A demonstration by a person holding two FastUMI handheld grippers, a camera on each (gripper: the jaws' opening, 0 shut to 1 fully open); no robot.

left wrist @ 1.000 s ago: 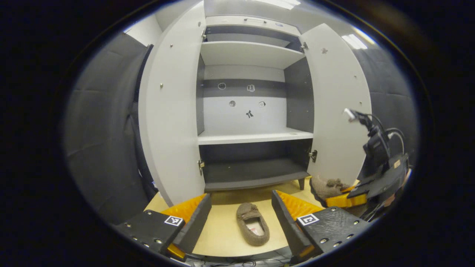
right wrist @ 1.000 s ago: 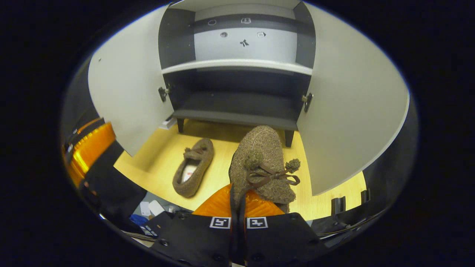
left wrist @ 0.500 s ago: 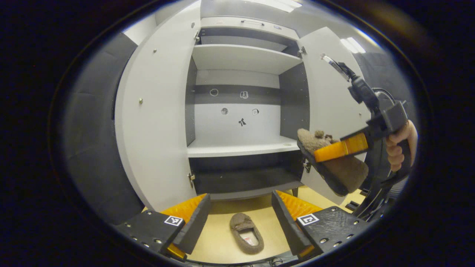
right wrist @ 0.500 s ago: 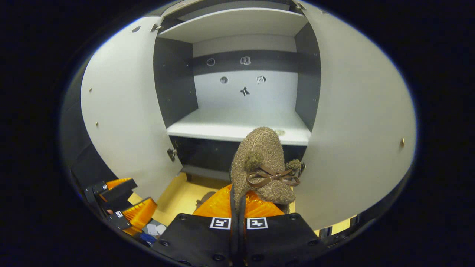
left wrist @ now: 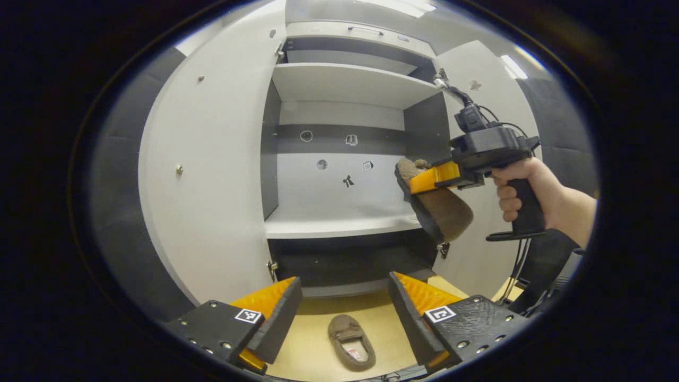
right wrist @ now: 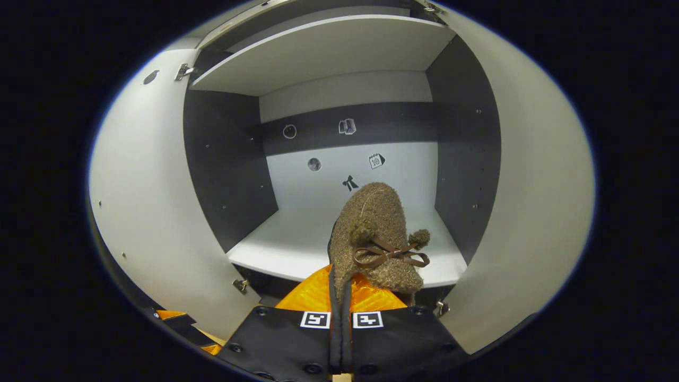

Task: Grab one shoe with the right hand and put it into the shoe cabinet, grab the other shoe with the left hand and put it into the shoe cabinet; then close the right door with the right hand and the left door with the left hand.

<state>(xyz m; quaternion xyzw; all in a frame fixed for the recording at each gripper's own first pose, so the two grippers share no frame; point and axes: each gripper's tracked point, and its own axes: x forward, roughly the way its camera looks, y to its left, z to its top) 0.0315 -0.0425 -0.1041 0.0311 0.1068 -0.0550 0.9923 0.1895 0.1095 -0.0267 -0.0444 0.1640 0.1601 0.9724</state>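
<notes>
In the right gripper view the right gripper (right wrist: 339,297) covers the heel of the held shoe (right wrist: 377,239). In the left gripper view the other shoe's (left wrist: 351,343) heel meets the picture's lower edge. The stickers (right wrist: 347,126) on the cabinet's back panel are too small to tell.

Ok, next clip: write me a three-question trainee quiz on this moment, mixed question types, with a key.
1. True or false: the right gripper is shut on a slipper.
2. Where does the other slipper lie? A) on the white shelf B) on the wooden floor before the cabinet C) in the left gripper
3. Fill in: the left gripper is ____.

Key: 1 true; 2 B; 3 open, holding nothing. Both cabinet doors stand open, and the white shelf ahead is bare.
</notes>
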